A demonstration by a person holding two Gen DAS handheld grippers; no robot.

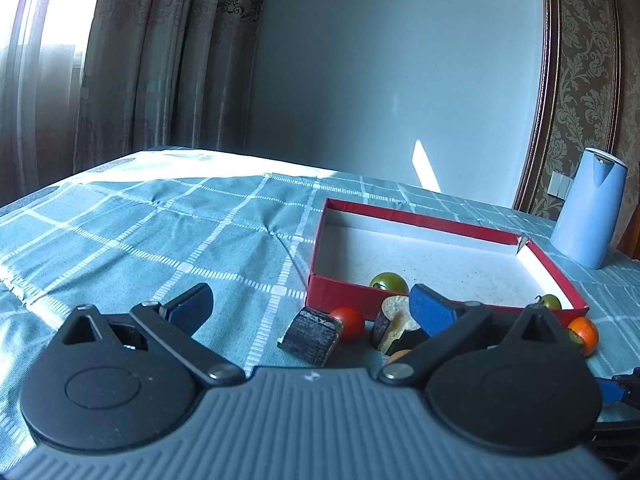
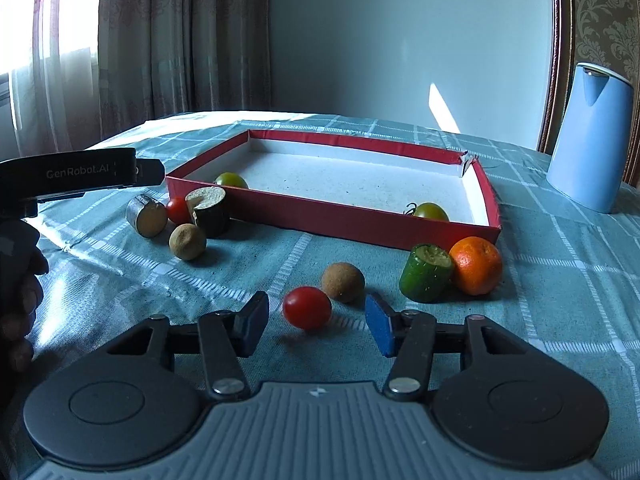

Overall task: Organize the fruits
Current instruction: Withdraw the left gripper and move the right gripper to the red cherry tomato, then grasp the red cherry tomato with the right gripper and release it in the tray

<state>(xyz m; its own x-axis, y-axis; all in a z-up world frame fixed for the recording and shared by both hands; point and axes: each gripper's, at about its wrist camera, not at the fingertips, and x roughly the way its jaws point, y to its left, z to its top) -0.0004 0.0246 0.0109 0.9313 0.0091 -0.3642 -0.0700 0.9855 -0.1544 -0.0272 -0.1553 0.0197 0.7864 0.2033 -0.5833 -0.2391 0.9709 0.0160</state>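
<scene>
R gripper jaws apart round red tomato, not yet pinching; L gripper wide open, empty; next: clamp, carry to red box at 12 o'clock

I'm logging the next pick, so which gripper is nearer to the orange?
Right. The right gripper sits just short of the orange, which lies ahead to its right. The left gripper is at the box's opposite front corner, among the dark cut pieces.
</scene>
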